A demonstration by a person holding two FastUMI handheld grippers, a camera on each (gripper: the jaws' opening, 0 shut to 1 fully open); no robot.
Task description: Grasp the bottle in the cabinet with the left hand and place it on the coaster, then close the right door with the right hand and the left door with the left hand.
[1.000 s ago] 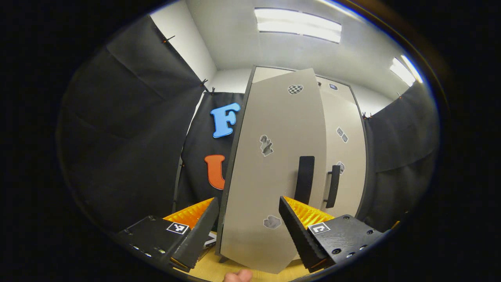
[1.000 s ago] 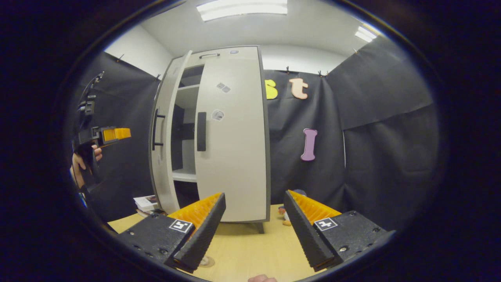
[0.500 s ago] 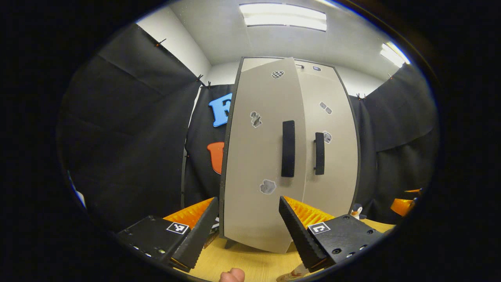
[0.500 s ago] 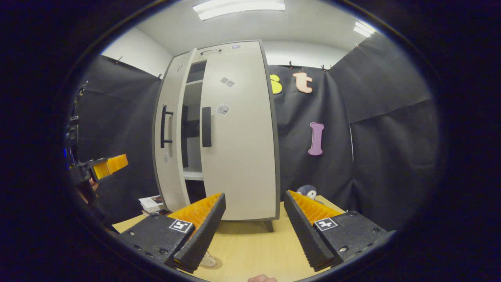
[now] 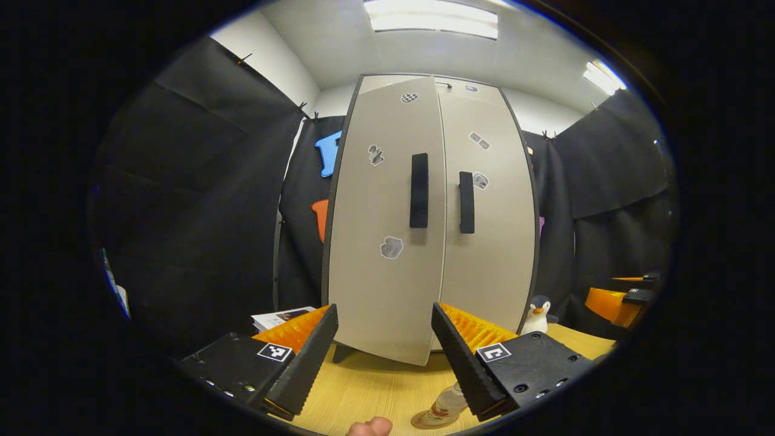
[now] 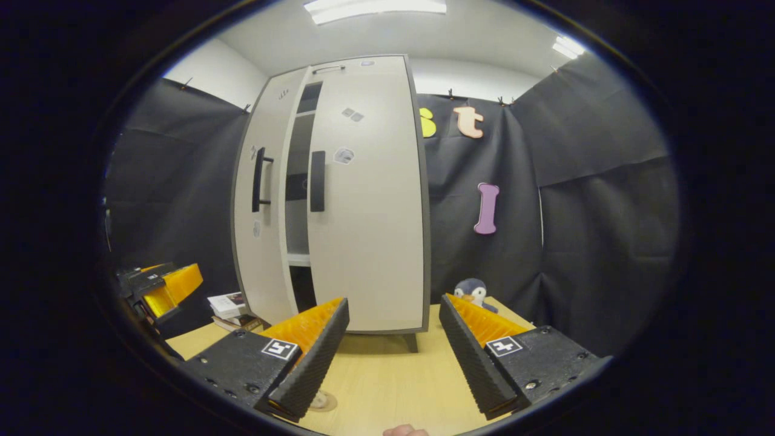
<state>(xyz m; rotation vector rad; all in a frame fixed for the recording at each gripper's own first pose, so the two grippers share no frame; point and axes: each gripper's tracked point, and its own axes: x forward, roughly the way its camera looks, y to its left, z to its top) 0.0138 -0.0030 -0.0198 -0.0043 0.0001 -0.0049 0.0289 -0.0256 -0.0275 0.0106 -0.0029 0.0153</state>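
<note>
A: How is the bottle (image 5: 449,401) placed, and which way does its long axis run?

B: It is seen in the left gripper view standing on the coaster (image 5: 431,419) on the wooden table (image 5: 369,387), long axis roughly vertical, near the table's front edge. Its upper part is hidden behind a finger of the left gripper (image 5: 382,342), so the cap cannot be made out. In the right gripper view the coaster (image 6: 324,401) is partly hidden behind a finger as well.

A: What is told of the fingers?

B: The left gripper's fingers are spread wide, with nothing held between them. The right gripper (image 6: 392,339) is likewise spread and empty, held above the table (image 6: 387,378).

A: What room is left around the cabinet?

B: Bare tabletop is seen between the grippers and the foot of the cabinet (image 5: 433,206). In the right gripper view the right door (image 6: 366,200) is shut flush, while the left door (image 6: 259,200) is left ajar; a narrow gap is seen between the two, with shelf edges visible inside. What lies on the shelves cannot be told.

A: And along the table's edges?

B: A stack of books (image 6: 229,306) is seen by the cabinet's left side, and a toy penguin (image 6: 472,292) beside its right side, towards the table's back edge
</note>
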